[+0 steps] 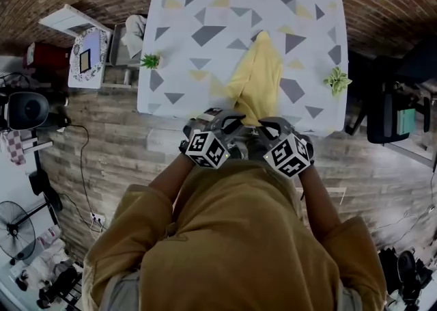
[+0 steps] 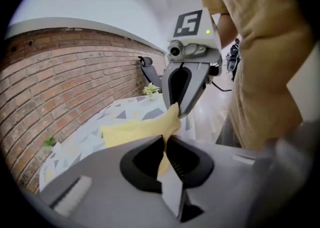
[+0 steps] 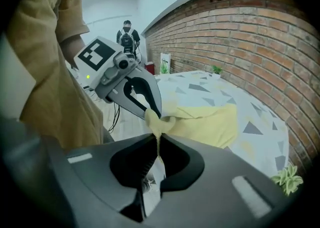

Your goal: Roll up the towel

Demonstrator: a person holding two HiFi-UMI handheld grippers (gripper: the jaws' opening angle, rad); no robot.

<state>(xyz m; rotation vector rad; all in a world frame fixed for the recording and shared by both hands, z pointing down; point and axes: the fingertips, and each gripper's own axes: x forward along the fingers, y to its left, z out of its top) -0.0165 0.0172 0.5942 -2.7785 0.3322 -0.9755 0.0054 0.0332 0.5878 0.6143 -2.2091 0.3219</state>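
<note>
One table (image 1: 184, 9) with a white cloth printed in grey and yellow triangles stands against a brick wall, directly in front of the person. A yellow towel (image 1: 258, 80) lies bunched lengthwise on it, running from the middle of the top to the near edge. The towel's near end is raised off the surface. The left gripper (image 2: 165, 142) has its jaws clamped on a pinch of that near end. The right gripper (image 3: 156, 142) is clamped likewise on the same end, just beside the left. Three small potted plants (image 1: 337, 80) stand at the table's edges, well apart from the towel.
</note>
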